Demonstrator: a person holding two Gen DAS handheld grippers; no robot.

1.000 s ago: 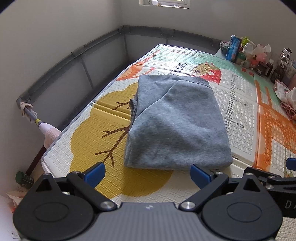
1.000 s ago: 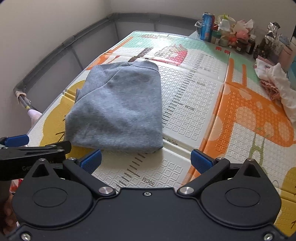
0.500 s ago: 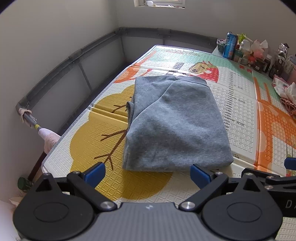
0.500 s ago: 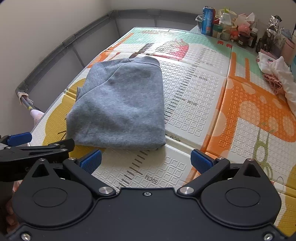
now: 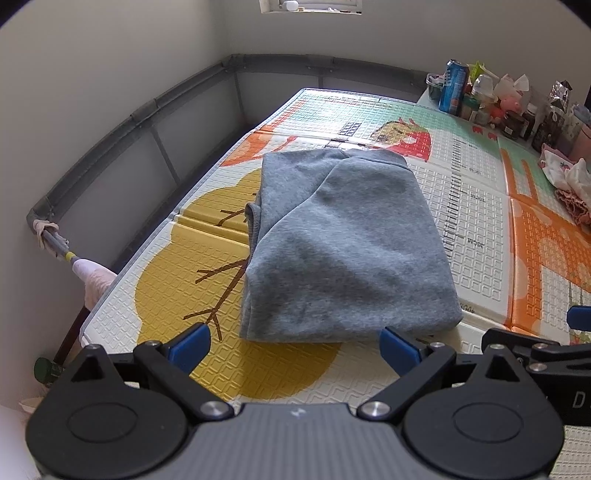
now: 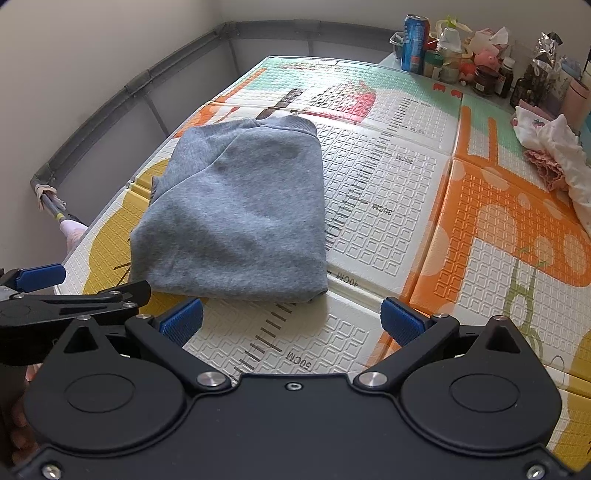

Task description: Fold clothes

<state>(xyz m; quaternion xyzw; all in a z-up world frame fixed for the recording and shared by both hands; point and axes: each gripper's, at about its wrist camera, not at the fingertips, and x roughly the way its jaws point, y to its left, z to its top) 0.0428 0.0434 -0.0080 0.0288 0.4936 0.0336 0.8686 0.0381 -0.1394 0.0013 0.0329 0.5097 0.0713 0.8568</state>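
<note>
Plain pale walls (image 5: pixel 110 74), small window (image 5: pixel 310 5) high up. Grey rail barrier (image 5: pixel 147 110) rings patterned play mat (image 6: pixel 498 240); bottles and cans (image 6: pixel 461 48) crowd far-right corner.

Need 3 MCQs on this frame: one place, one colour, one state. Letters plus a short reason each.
1. Where does the folded grey fleece sweatshirt lie?
A. on the patterned foam play mat
B. in a basket
C. on a chair

2. What colour are the gripper finger pads?
A. red
B. blue
C. green

3. How are the left gripper and right gripper?
A. both shut on cloth
B. one open, one shut
C. both open, empty

Key: 1 A, it rests flat on the mat; 2 B, blue pads in both views; 3 C, fingers spread wide, short of the sweatshirt.
</note>
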